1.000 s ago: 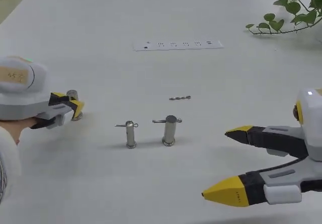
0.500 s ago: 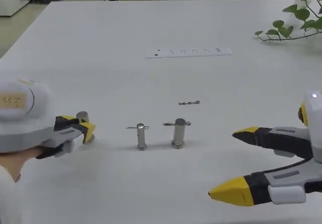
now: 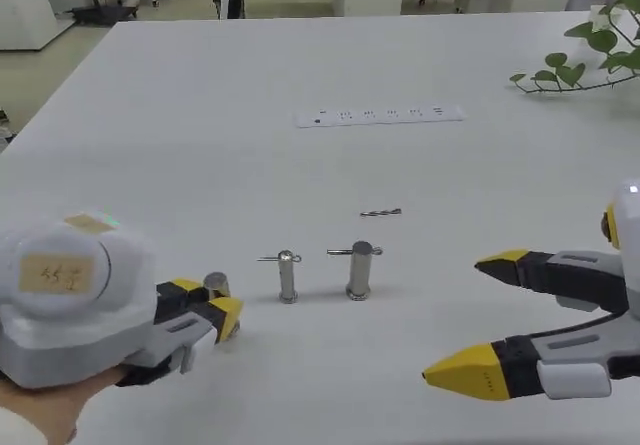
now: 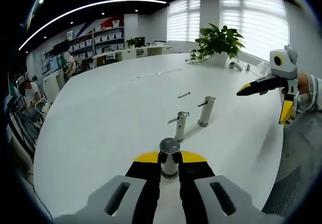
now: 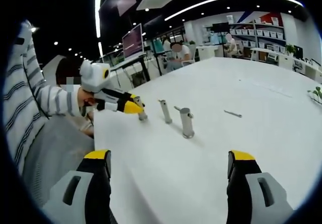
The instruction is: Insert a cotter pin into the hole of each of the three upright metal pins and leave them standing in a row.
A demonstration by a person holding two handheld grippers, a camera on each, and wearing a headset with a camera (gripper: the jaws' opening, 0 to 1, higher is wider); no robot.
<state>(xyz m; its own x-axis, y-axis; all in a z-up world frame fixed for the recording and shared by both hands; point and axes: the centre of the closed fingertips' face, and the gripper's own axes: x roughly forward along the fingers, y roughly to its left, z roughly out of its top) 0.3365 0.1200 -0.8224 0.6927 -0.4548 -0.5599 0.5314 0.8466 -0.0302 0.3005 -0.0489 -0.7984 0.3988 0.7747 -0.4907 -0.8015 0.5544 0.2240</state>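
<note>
On the white counter (image 3: pixel 200 115), the left claw (image 3: pixel 210 303) is clamped on a short silver metal pin (image 4: pixel 169 148), upright at the left end of a row. Beside it stand a slim silver pin (image 3: pixel 288 277) and a thicker silver pin (image 3: pixel 360 270), their tops crossed by wire cotter pins (image 3: pixel 270 258). A loose cotter pin (image 3: pixel 381 212) lies behind them. The right claw (image 3: pixel 470 317) gapes wide, holding nothing.
</note>
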